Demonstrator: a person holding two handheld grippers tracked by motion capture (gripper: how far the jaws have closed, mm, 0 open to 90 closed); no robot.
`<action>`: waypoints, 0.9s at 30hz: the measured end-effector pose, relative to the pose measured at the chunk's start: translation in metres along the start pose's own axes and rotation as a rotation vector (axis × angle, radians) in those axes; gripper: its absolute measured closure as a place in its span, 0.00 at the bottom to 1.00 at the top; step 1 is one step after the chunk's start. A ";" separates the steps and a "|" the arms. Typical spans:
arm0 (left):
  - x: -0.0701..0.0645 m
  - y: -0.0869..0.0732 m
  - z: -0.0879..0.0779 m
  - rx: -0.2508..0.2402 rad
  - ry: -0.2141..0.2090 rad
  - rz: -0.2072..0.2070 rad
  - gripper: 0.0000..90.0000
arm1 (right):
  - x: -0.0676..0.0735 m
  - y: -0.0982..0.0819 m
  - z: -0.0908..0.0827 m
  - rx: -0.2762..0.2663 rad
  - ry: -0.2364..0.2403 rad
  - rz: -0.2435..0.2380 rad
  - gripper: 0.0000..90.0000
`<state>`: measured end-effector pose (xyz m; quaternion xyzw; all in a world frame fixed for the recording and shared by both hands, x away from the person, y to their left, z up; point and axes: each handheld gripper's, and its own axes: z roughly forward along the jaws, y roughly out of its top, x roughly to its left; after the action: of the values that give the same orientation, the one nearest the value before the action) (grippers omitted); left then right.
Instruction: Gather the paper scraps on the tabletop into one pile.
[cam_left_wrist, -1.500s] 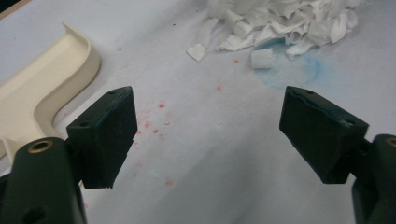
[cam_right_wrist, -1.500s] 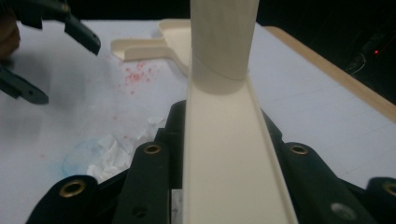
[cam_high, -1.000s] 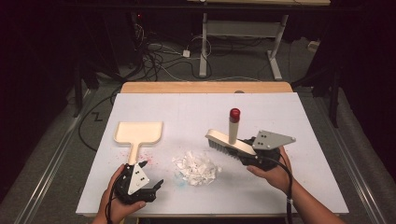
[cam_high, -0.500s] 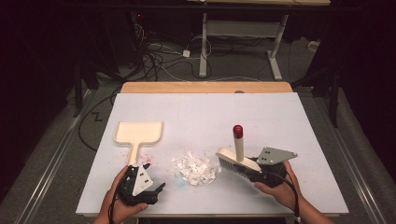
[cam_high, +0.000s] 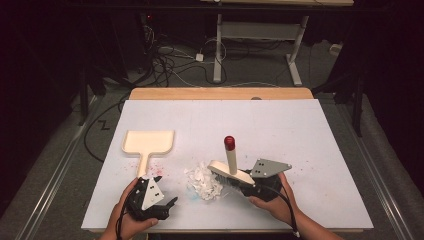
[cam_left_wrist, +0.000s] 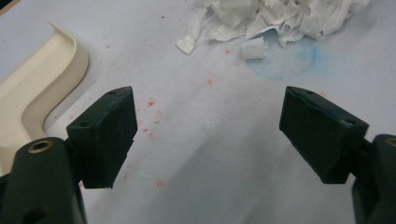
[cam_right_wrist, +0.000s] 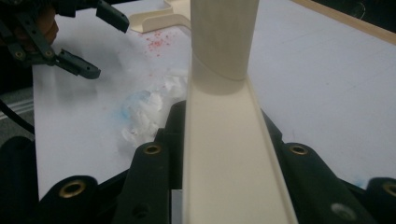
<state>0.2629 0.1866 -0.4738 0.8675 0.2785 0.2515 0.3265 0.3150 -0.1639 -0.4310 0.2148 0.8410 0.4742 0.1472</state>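
Both forearms come in from the bottom edge of the high view. The person's left hand sits low at the lower left of the frame, wrapped round the left gripper, which lies almost flat on the white table and aims toward the right. The right hand is at the lower middle, just right of centre, holding the right gripper with its grey plate tipped up and its nose aimed left.

The brush is cream, with a flat back whose long axis runs from upper left to lower right in the high view, out of the gripper toward the scraps. Its round handle stands up from that back, leaning slightly left, and ends in a red cap. The dark bristles face down at the right edge of the pile of torn paper scraps, which lies in the lower middle of the frame between the two grippers.

In the right gripper view the jaws are clamped on both sides of the brush's back, which runs straight up the middle of the frame.

In the left gripper view the jaws stand wide apart with nothing between them, over bare table flecked with red. The cream dustpan lies flat to the left of centre, its handle pointing down toward the left gripper; its rim shows at the left edge of that view.
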 end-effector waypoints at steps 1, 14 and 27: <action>0.000 0.000 0.000 0.000 0.000 0.001 0.20 | -0.001 0.000 -0.003 -0.003 -0.014 0.002 0.75; -0.002 0.001 -0.001 0.000 0.003 -0.002 0.20 | -0.013 -0.017 -0.065 0.009 -0.030 0.035 0.75; -0.001 0.002 -0.001 -0.001 -0.005 -0.001 0.20 | 0.012 -0.032 -0.037 0.069 0.100 0.004 0.75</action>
<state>0.2620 0.1849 -0.4727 0.8679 0.2780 0.2491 0.3278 0.2808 -0.1991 -0.4402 0.1976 0.8627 0.4554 0.0965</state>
